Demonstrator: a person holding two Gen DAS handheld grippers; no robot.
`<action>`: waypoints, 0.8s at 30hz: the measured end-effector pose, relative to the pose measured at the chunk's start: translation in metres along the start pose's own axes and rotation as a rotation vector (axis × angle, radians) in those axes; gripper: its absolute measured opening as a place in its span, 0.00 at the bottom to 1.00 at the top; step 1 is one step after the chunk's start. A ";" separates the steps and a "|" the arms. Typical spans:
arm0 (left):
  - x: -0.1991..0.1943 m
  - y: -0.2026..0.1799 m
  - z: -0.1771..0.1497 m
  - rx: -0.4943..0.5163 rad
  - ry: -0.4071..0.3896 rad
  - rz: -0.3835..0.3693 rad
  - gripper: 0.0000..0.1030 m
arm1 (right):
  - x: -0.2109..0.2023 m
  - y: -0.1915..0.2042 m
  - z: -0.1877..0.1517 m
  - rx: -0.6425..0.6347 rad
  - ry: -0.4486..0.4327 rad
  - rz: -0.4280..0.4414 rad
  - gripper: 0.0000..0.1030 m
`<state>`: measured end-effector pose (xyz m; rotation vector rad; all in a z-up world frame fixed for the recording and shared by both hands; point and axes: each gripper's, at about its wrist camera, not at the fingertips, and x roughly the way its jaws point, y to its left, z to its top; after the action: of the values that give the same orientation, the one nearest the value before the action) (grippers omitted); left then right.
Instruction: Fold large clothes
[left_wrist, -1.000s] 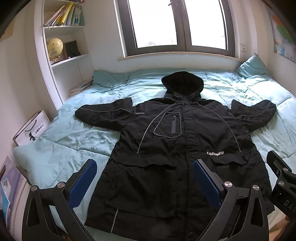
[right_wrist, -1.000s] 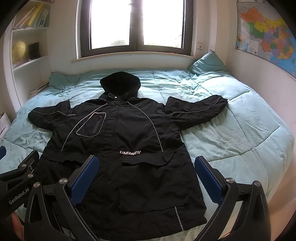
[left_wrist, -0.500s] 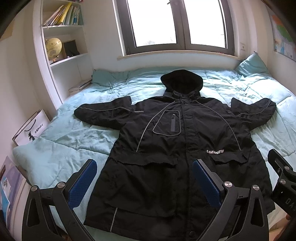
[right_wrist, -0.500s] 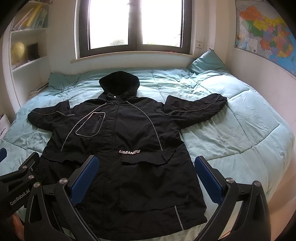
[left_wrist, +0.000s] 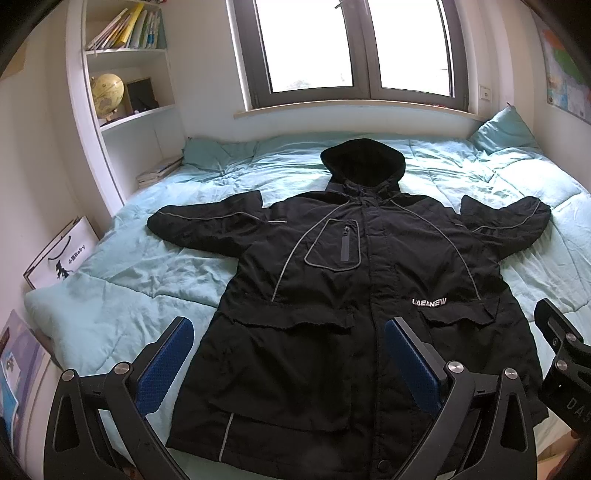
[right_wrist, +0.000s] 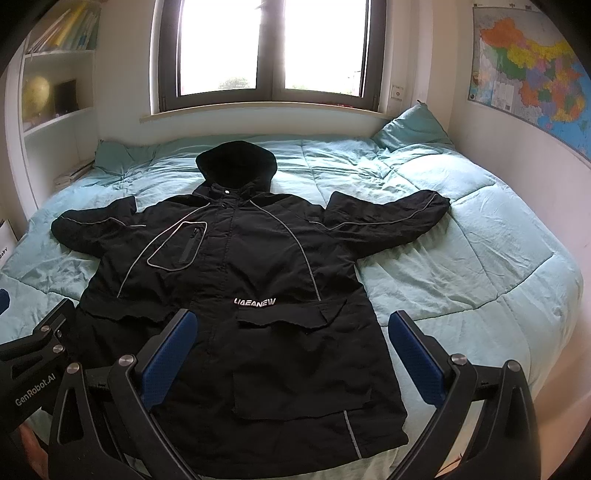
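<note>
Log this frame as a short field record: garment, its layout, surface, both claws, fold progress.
garment: black hooded coat
layout: spread flat, front up, both sleeves out sideways, hood toward the window
surface: teal duvet
left claw: open, empty, above the coat's lower hem
right claw: open, empty, above the lower hem
fold progress: no fold made yet

Globe (left_wrist: 107, 92) on shelf (left_wrist: 136, 110), map (right_wrist: 532, 70) on wall, teal pillow (right_wrist: 413, 127).

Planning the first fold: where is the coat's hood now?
The hood lies flat on the teal quilt, pointing toward the window, left of the pillow.
</note>
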<state>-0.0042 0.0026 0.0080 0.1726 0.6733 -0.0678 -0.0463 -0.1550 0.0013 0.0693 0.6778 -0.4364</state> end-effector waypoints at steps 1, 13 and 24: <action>0.000 0.000 0.000 0.000 0.000 0.001 1.00 | 0.000 0.000 0.000 0.000 0.000 -0.001 1.00; -0.001 -0.002 -0.003 -0.005 0.006 -0.024 1.00 | 0.000 -0.008 -0.001 0.012 0.008 -0.009 1.00; -0.041 0.012 -0.020 -0.078 0.040 -0.261 1.00 | -0.058 -0.045 -0.008 0.089 -0.093 -0.049 1.00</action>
<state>-0.0475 0.0186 0.0199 0.0101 0.7345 -0.2885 -0.1095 -0.1726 0.0345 0.1160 0.5692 -0.5138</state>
